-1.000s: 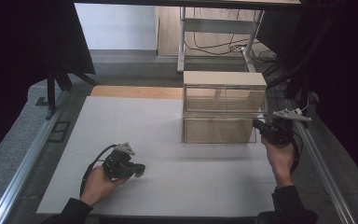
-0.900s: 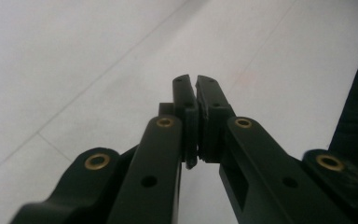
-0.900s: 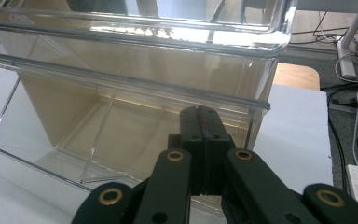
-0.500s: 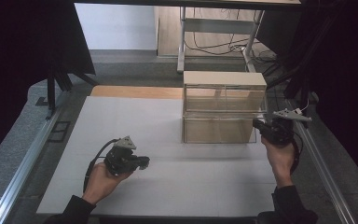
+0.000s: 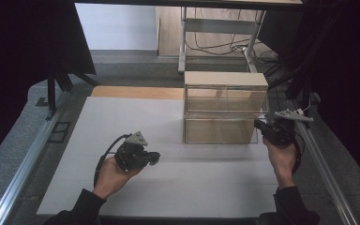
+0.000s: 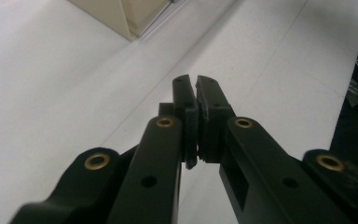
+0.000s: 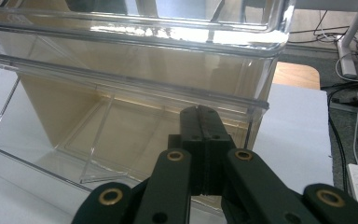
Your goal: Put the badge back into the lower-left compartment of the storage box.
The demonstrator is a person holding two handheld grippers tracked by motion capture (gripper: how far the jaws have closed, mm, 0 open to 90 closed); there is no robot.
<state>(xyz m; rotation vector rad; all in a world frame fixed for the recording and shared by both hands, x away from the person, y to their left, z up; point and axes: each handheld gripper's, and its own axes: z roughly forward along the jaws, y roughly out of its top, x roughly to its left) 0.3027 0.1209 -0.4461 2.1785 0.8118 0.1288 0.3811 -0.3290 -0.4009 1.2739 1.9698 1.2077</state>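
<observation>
Pushing the right gripper (image 5: 261,127), jaws fully closed and empty, against the clear box (image 5: 225,110) at the table's far right risks shifting it, while the left gripper (image 5: 153,158), likewise closed empty, hovers well apart near left.

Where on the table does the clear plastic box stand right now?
In the high view the clear plastic box stands at the right rear of the white table, with the right gripper by its front right corner.

two claws (image 5: 155,157) (image 5: 258,125), one clear box (image 5: 225,112), one white table (image 5: 122,122).
</observation>
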